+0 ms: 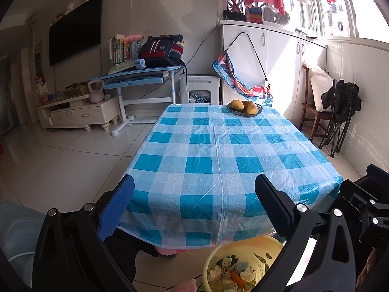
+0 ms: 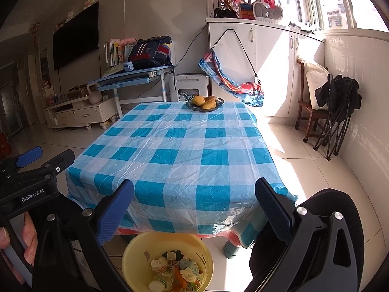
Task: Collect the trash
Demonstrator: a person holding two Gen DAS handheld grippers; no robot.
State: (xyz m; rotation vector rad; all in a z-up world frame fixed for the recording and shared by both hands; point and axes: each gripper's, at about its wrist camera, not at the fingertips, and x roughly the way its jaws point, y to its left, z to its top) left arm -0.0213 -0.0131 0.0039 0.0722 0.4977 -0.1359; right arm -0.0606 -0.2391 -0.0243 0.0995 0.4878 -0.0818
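A yellow bin [image 2: 136, 250] stands on the floor in front of the table, holding crumpled paper, wrappers, a small bottle and orange peel [image 2: 178, 273]; the left wrist view shows the same bin [image 1: 214, 255] at the bottom edge. My left gripper [image 1: 194, 202] is open above the table's near edge with nothing between its fingers. My right gripper [image 2: 194, 206] is open as well, empty, held over the bin and the front of the table. The left gripper [image 2: 46, 155] also shows at the left of the right wrist view.
The table [image 2: 175, 146] wears a blue-and-white checked plastic cloth and carries a dark dish of mangoes [image 2: 204, 103] at its far end. A black chair back [image 2: 316, 219] sits at the right front. A wooden chair [image 2: 311, 112] and folded black chair [image 2: 338, 112] stand by the right wall.
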